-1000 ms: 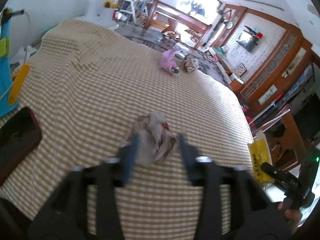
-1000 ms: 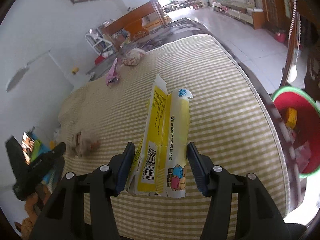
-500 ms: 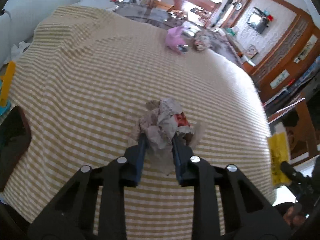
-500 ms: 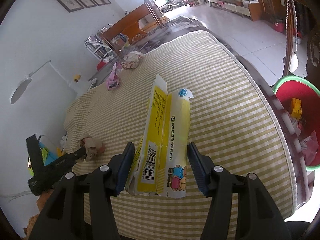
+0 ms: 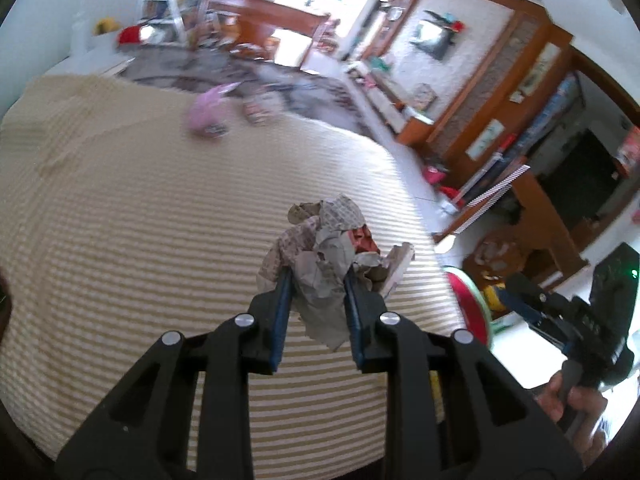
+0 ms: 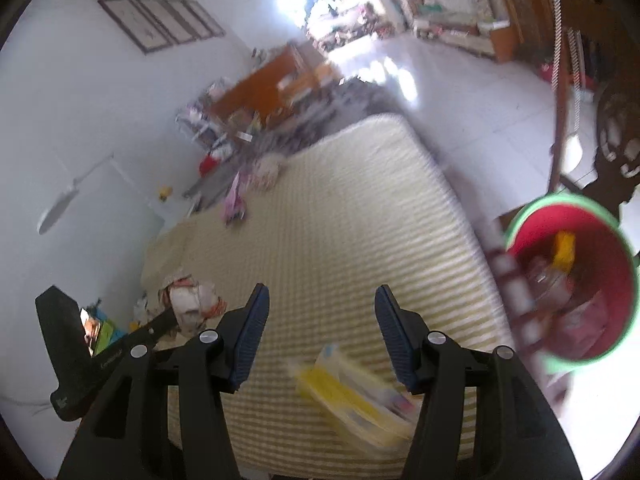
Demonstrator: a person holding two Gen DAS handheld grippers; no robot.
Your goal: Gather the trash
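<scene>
Two grippers are seen above a bed (image 5: pixel 120 216) covered in a beige checked sheet. A crumpled wad of paper (image 5: pixel 320 256) is pinched between the fingers of the left gripper (image 5: pixel 316 280) and held clear of the sheet. The fingers of the right gripper (image 6: pixel 322 300) are spread with nothing between them; a blurred yellow package (image 6: pixel 352 396) is seen below them, near the bed's edge. A red bucket with a green rim (image 6: pixel 576 292), already holding trash, stands beside the bed.
</scene>
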